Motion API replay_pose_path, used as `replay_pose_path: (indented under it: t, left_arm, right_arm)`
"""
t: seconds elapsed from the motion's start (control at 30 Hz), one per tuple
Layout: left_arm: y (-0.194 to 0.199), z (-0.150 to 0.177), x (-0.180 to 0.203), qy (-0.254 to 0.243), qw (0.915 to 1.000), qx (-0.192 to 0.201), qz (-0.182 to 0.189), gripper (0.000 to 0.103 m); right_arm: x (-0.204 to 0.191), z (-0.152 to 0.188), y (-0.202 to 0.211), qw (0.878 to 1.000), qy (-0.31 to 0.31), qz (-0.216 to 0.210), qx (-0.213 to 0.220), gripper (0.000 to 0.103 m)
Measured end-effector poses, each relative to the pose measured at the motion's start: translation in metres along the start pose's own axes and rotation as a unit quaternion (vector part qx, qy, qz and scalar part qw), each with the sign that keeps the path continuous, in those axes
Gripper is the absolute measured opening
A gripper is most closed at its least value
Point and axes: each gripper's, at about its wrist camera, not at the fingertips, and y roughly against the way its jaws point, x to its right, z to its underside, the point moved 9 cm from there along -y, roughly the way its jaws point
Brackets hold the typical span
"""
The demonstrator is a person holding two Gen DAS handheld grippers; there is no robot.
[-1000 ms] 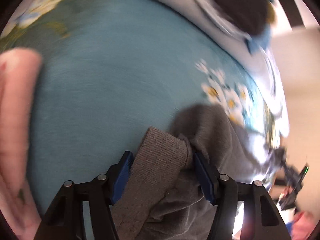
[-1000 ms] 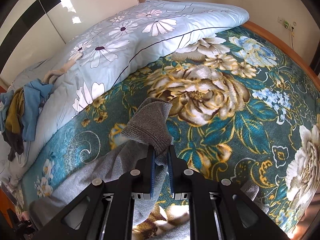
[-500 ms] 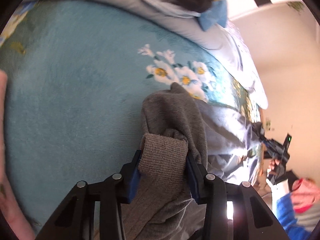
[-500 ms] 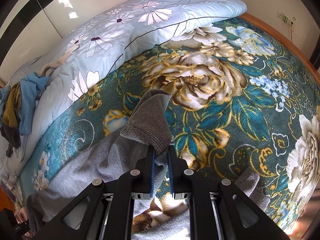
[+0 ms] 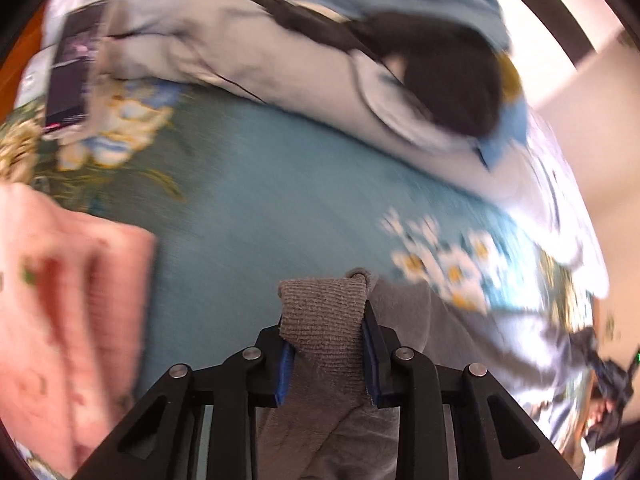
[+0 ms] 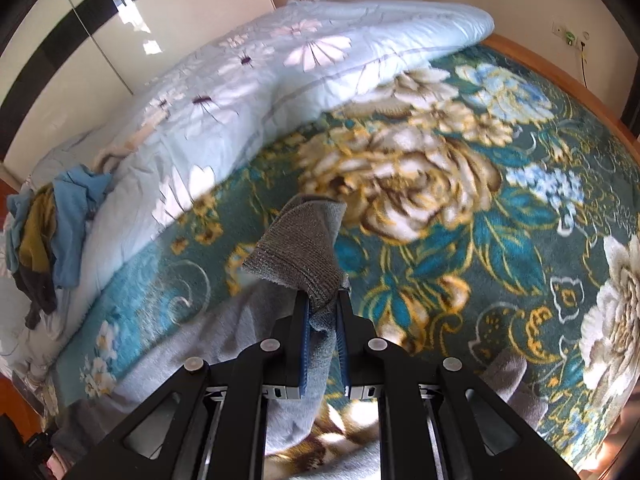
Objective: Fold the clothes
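The left hand-held gripper [image 5: 325, 354] is closing on the ribbed cuff of a grey knitted garment [image 5: 324, 312], which sits between its blue pads. The right hand-held gripper [image 6: 323, 320] is clamped on another ribbed cuff of the same garment. The grey cloth hangs below both. Beyond lies the teal flowered bedspread [image 6: 500, 240], then a pale blue quilt [image 6: 280, 68].
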Motion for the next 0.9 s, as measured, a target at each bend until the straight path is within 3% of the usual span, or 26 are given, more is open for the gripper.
replay_pose_path:
  t: [0.13,0.23,0.3,0.47,0.57,0.73,0.9]
  left_arm:
    - [0.004,-0.011,-0.012,0.016,0.9996,0.02,-0.012,0.03]
    - [-0.008,-0.01,-0.019,0.024,0.9993,0.013,-0.027,0.03]
    - [-0.02,-0.007,-0.025,0.035,0.9988,0.005,-0.033,0.03]
    - [-0.042,-0.003,-0.037,0.067,0.997,-0.012,-0.038,0.03]
    - [-0.05,-0.002,-0.036,0.071,0.9961,-0.019,-0.049,0.03]
    - [-0.059,0.0,-0.035,0.066,0.9957,-0.029,-0.058,0.031]
    - [-0.063,0.007,-0.035,0.07,0.9954,-0.042,-0.049,0.035]
  right_arm:
    - [-0.015,-0.037,0.03,0.997,-0.004,-0.03,0.071,0.012]
    - [-0.019,-0.059,0.046,0.991,0.001,-0.037,0.126,0.012]
    - [-0.01,-0.063,0.033,0.993,-0.001,-0.019,0.119,0.012]
    - [0.03,-0.036,-0.038,0.999,-0.03,0.028,0.025,0.012]
    - [0.047,-0.021,-0.063,0.998,-0.044,0.047,-0.002,0.012]
    - [0.06,-0.026,-0.066,0.997,-0.067,0.047,0.016,0.012]
    - [0.067,-0.021,-0.068,0.997,-0.063,0.05,-0.004,0.012]
